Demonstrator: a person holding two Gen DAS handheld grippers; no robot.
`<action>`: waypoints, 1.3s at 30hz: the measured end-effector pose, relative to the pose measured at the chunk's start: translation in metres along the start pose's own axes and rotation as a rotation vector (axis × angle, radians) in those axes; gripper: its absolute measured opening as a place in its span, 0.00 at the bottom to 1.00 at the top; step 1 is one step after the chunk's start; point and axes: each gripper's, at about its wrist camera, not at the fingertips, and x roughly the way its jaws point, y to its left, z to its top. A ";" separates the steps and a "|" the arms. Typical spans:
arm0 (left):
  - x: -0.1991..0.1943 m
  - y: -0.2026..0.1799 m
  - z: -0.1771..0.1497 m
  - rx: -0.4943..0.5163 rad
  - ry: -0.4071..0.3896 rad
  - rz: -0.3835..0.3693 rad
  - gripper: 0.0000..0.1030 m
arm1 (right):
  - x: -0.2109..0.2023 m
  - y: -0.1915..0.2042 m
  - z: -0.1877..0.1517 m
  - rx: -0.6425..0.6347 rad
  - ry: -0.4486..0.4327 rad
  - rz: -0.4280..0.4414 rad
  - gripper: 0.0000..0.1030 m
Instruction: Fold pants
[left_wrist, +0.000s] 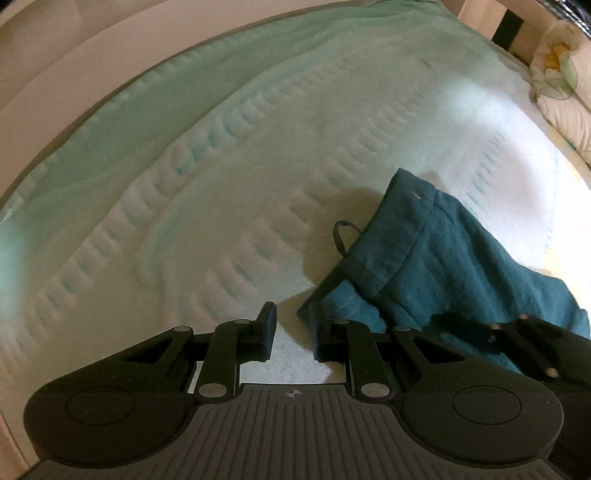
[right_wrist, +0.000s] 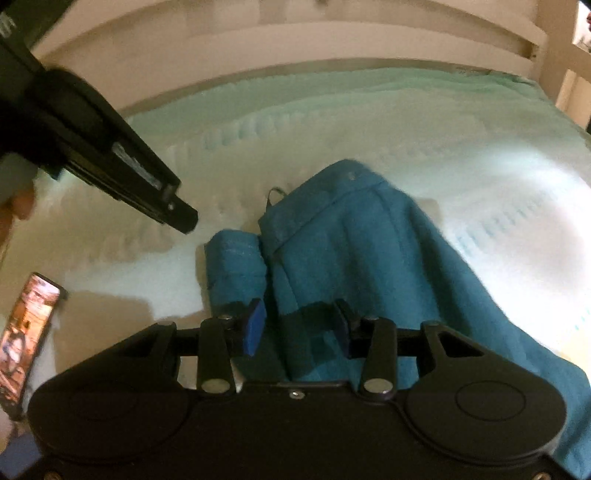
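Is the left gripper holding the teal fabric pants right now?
No; the left gripper has bare pale green bedspread between its jaws, with the teal fabric pants lying beside it.

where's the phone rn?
The phone shows only in the right wrist view, at the far left edge, lying screen-lit on the mint bedspread, left of the teal pants and below the left gripper.

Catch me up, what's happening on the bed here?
A person with a handheld tool in each hand is folding teal pants on a light green bedspread. The pants lie partly folded. The left tool hangs open over bare bedspread beside them, holding nothing. The right tool hangs open over the fabric.
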 end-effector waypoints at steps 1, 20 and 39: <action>0.001 0.001 0.000 0.000 -0.003 0.003 0.18 | 0.005 0.000 0.002 -0.008 0.006 -0.009 0.48; -0.019 -0.058 0.018 0.210 -0.139 0.017 0.18 | -0.014 -0.010 -0.019 0.167 0.037 0.238 0.20; 0.073 -0.115 -0.023 0.469 -0.073 0.036 0.18 | -0.078 -0.231 -0.073 0.499 -0.041 -0.205 0.44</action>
